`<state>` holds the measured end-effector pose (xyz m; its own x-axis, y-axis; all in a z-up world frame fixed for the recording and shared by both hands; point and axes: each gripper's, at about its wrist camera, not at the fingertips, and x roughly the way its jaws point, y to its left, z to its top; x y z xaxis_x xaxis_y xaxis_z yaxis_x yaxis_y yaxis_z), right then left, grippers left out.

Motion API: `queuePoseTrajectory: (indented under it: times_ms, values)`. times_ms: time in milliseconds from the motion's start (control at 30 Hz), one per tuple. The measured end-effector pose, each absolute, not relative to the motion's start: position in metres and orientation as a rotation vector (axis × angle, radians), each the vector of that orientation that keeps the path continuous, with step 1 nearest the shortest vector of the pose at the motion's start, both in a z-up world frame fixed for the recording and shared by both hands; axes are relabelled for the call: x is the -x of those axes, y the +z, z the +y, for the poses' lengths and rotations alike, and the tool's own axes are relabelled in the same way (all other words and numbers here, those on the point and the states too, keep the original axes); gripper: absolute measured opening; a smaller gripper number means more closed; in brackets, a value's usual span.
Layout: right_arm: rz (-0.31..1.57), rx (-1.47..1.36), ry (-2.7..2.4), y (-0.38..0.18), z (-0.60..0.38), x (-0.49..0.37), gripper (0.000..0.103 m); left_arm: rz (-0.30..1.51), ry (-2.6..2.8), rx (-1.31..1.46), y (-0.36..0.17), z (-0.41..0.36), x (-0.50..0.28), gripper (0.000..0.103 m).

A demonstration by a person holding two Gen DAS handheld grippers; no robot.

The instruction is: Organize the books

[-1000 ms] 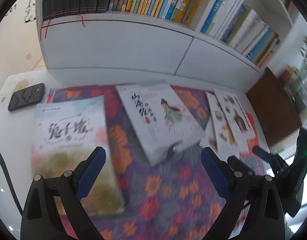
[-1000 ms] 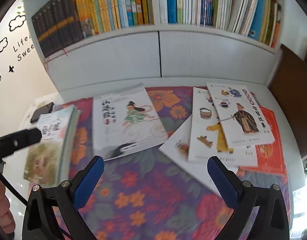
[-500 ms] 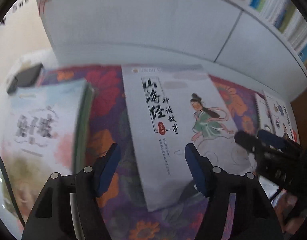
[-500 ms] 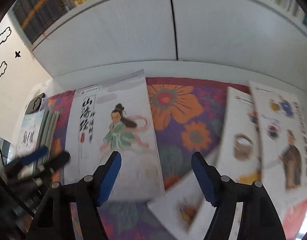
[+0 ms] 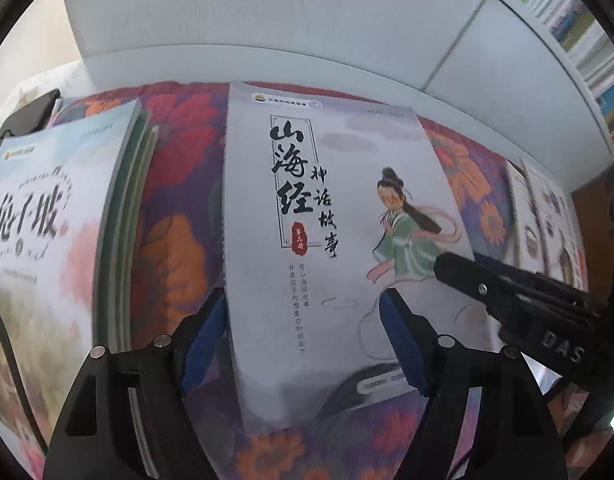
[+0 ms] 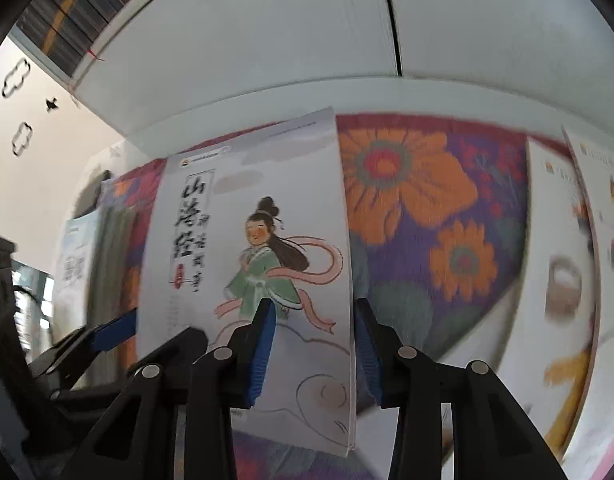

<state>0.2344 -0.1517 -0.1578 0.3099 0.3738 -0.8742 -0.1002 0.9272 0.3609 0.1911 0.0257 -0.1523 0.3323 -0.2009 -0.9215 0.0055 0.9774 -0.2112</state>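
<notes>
While both hand-held grippers point(image 5: 303, 332) point(image 6: 311, 344) straddle its opposite edges half-open, the glossy rectangular book point(image 5: 331, 240) lies on floral cloth point(image 6: 427, 208).

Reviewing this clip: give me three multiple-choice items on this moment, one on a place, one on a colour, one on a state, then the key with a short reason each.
1. Where does the white book with the girl in a green robe lie, as the left wrist view shows it?
A. Upright on the shelf
B. On the floral cloth, right of the pale book
C. On top of the black phone

2. What colour are the pads on the gripper fingers?
A. Blue
B. Red
C. Yellow

3. How does the left gripper stand to the white book?
A. Far above it, fingers shut
B. Holding another book
C. One finger on either side of its left edge

Key: 1 B, cloth shows between the two books; 2 A, blue strips line the black fingers; 3 C, the edge runs down between the fingers, and the right gripper straddles the right edge likewise.
</notes>
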Motion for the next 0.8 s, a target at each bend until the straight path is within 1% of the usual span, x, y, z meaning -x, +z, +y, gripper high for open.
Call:
queuePoseTrajectory:
  times_ms: [167, 300, 467, 633, 700, 733, 767, 800]
  values:
    - [1.236, -0.309, 0.381, -0.135, -0.153, -0.173, 0.038, 1.249, -0.265, 0.161, -0.129, 0.024, -0.133, 0.073]
    - [1.279, -0.298, 0.355, -0.136, -0.149, -0.114, 0.04, 1.284, -0.258, 0.005, -0.138, 0.016, -0.07, 0.073]
    - [1.31, -0.189, 0.274, -0.146, -0.143, -0.027, 0.041, 1.356, -0.33, 0.131, -0.15, 0.031, -0.011, 0.073]
    - [1.328, -0.235, 0.208, -0.156, -0.164, 0.013, 0.043, 1.343, -0.303, 0.142, -0.146, 0.054, 0.012, 0.071]
    - [1.33, -0.287, 0.197, -0.16, -0.174, 0.023, 0.043, 1.338, -0.296, 0.152, -0.146, 0.059, 0.019, 0.066]
    - [1.331, -0.305, 0.191, -0.162, -0.178, 0.03, 0.043, 1.329, -0.273, 0.149, -0.151, 0.058, 0.019, 0.059]
    - [1.338, -0.322, 0.191, -0.166, -0.181, 0.036, 0.043, 1.323, -0.261, 0.14, -0.15, 0.064, 0.022, 0.046]
    - [1.346, -0.334, 0.197, -0.168, -0.182, 0.041, 0.043, 1.314, -0.245, 0.125, -0.148, 0.066, 0.023, 0.042]
